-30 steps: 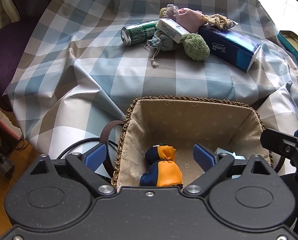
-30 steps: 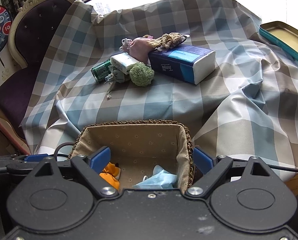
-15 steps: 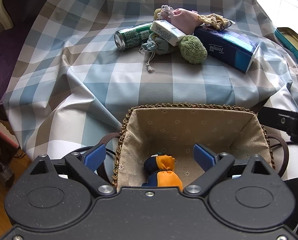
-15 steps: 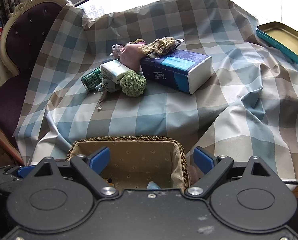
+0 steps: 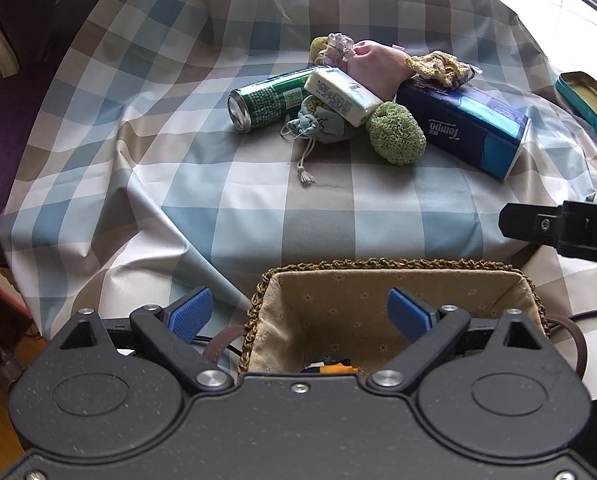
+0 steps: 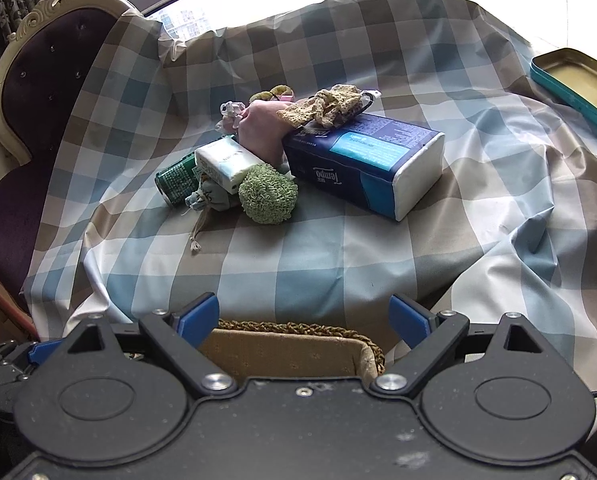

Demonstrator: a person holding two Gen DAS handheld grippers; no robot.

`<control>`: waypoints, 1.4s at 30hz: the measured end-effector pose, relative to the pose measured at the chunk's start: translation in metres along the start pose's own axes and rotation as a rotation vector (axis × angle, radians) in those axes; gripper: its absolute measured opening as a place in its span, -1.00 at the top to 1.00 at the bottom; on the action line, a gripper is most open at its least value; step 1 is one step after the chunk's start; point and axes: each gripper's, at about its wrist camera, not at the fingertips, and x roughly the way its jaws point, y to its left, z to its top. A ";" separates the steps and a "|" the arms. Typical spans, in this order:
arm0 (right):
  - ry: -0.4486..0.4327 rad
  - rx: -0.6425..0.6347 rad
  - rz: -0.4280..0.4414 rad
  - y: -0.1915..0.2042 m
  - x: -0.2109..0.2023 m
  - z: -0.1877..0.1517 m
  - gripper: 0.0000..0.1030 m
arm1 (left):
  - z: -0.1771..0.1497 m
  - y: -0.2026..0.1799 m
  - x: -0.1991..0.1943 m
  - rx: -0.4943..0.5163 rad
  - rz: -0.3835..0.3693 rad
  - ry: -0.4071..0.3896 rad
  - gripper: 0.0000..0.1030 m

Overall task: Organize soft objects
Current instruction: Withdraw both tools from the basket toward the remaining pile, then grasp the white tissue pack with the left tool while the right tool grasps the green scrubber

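Currently, left to right:
Chair (image 6: pixel 30 92): purple, standing at the far left beside the table.
Left gripper (image 5: pixel 298 314): jaws spread, carrying nothing, hanging over the lined basket (image 5: pixel 398 300), probably between picks.
Basket: sitting at the near edge; an orange-and-navy soft item (image 5: pixel 332 367) is lying inside, so sorting is likely under way.
Pile: green can (image 5: pixel 272 98), drawstring pouch (image 5: pixel 322 124), small tissue pack (image 5: pixel 342 96), green knitted ball (image 5: pixel 396 132), pink pouch (image 5: pixel 376 66) and lace piece (image 5: pixel 438 66) clustering mid-table, leaning against the big tissue pack (image 5: pixel 474 124).
Right gripper (image 6: pixel 304 320): jaws spread, empty, facing the pile.
Surface: checked tablecloth (image 6: pixel 338 260), wrinkling.
Room: tin lid (image 6: pixel 574 76) lying far right; window glaring behind.
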 end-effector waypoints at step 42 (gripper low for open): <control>0.104 0.047 0.096 0.031 0.180 0.089 -0.40 | 0.045 0.030 0.075 0.031 0.047 0.052 -0.78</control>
